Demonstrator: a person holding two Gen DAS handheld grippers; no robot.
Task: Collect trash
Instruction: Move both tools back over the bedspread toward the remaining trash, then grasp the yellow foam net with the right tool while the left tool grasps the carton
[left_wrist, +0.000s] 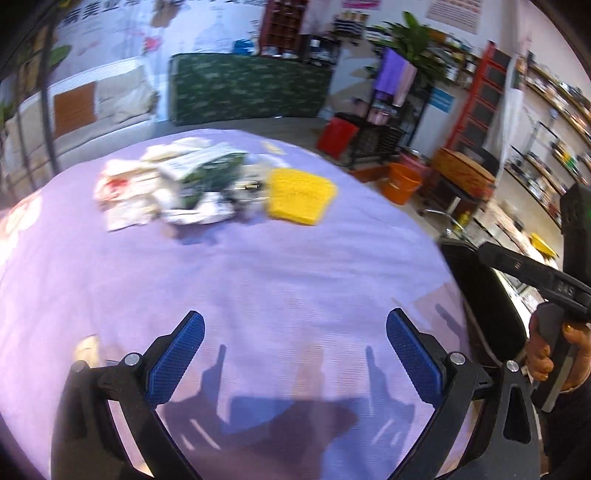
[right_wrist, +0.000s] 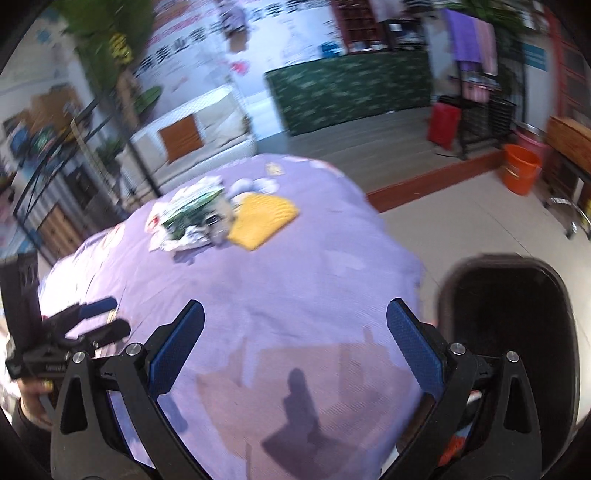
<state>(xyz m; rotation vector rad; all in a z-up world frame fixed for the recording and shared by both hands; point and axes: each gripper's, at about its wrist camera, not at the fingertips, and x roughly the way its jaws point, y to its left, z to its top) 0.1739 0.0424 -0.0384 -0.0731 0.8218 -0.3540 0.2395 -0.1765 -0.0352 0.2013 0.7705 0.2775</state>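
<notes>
Trash (left_wrist: 177, 188) lies heaped beside a yellow cloth (left_wrist: 299, 195) at upper centre of the table (left_wrist: 258, 277), well apart from my wide-open, empty left tool (left_wrist: 295, 354) and right tool (right_wrist: 295, 350), so a hasty reach could scatter wrappers or snag the cloth before anything reaches the black bin (right_wrist: 517, 332).

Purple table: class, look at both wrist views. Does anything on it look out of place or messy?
Yes. A heap of crumpled wrappers and paper lies strewn at the far side of the purple table, beside a yellow cloth. The black bin stands off the near right edge.
</notes>
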